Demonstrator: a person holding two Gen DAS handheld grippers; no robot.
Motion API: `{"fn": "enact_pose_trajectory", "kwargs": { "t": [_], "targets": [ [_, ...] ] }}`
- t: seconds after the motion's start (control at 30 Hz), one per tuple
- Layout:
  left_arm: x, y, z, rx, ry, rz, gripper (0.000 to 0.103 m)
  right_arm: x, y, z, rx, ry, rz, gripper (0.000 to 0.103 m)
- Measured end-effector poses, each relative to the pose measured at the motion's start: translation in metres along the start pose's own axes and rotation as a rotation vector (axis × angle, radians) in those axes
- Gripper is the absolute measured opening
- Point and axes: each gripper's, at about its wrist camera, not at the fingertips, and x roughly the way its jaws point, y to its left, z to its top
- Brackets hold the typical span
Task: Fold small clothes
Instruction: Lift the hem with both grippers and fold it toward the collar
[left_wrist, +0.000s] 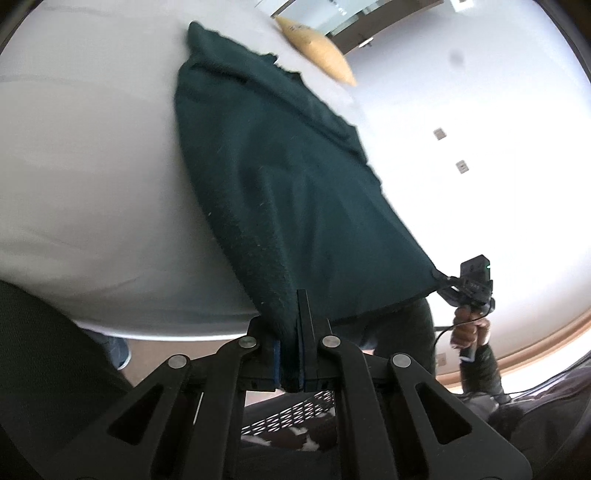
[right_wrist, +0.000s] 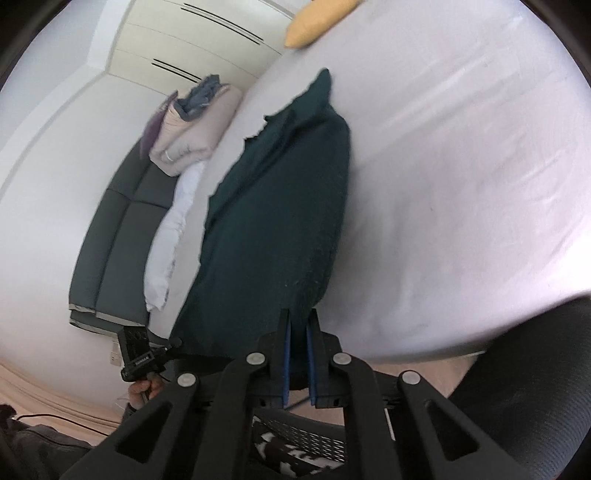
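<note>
A dark green garment (left_wrist: 280, 177) hangs stretched above the white bed, its far end trailing on the sheet. My left gripper (left_wrist: 297, 325) is shut on one near corner of it. My right gripper (right_wrist: 299, 332) is shut on the other near corner of the garment (right_wrist: 280, 206). In the left wrist view the right gripper (left_wrist: 448, 278) shows at the right, pinching the cloth's corner. In the right wrist view the left gripper (right_wrist: 173, 343) shows at the lower left, holding the opposite corner.
The white bed sheet (right_wrist: 461, 177) fills most of both views. A yellow pillow (left_wrist: 321, 51) lies at the far end, also in the right wrist view (right_wrist: 314, 22). Folded bedding (right_wrist: 192, 129) sits on a dark sofa (right_wrist: 122, 236). A perforated basket (right_wrist: 306, 443) is below.
</note>
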Motion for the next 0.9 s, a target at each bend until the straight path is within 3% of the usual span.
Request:
{"fn": "enact_pose_trajectory", "kwargs": {
  "t": [0.37,0.57,0.9],
  "targets": [
    [-0.022,-0.004,0.035,-0.11,-0.163,-0.216,0.004,0.001,0.035,0.038,-0.022,-0.1,0.11,0.008],
    [-0.034,0.008,0.06,-0.159,-0.226,-0.266,0.004,0.009,0.041,0.064,-0.005,-0.126,0.116,0.008],
    [-0.04,0.016,0.092,-0.19,-0.276,-0.273,0.004,0.016,0.038,0.091,0.039,-0.159,0.117,0.008]
  ]
}}
